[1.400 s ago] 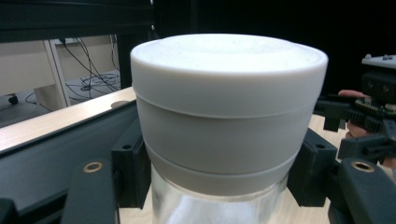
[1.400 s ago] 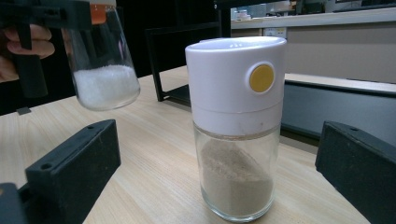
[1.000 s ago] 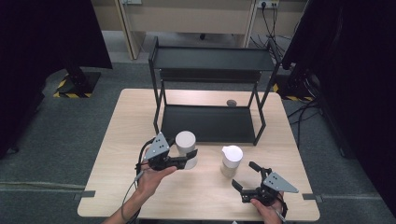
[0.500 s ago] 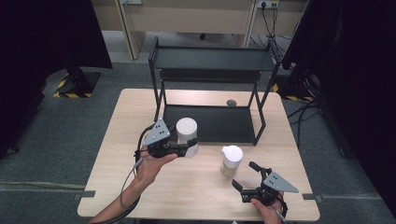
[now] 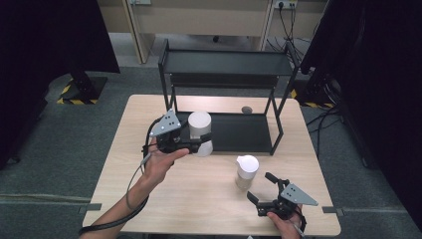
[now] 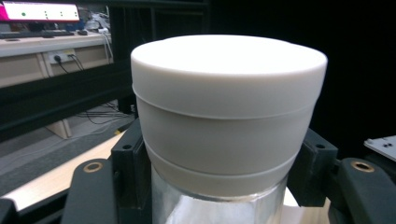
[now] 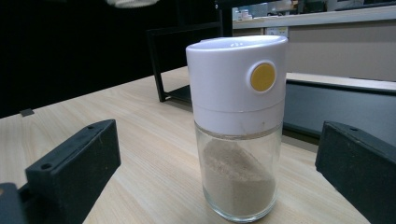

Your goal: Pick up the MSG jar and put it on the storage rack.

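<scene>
My left gripper [image 5: 198, 143] is shut on a white-capped glass jar [image 5: 200, 132], held up above the table's left middle, in front of the black shelf rack [image 5: 226, 94]. In the left gripper view the jar's wide white cap [image 6: 228, 112] sits between the two black jaws, which press on its sides. A second jar, a glass shaker [image 5: 247, 172] with a white lid and a yellow button, holds brownish powder [image 7: 238, 179] and stands upright on the table. My right gripper [image 5: 262, 187] rests open just in front of it, one jaw to each side, not touching.
The two-tier black rack stands at the table's back, its lower tray [image 5: 239, 133] on the tabletop. A small grey object [image 5: 246, 109] lies behind that tray. Light wooden table [image 5: 199, 194] surface runs across the front; cables trail from both grippers.
My left gripper has lifted the white-capped jar off the table and carried it up and toward the rack. The right gripper and the shaker have stayed put.
</scene>
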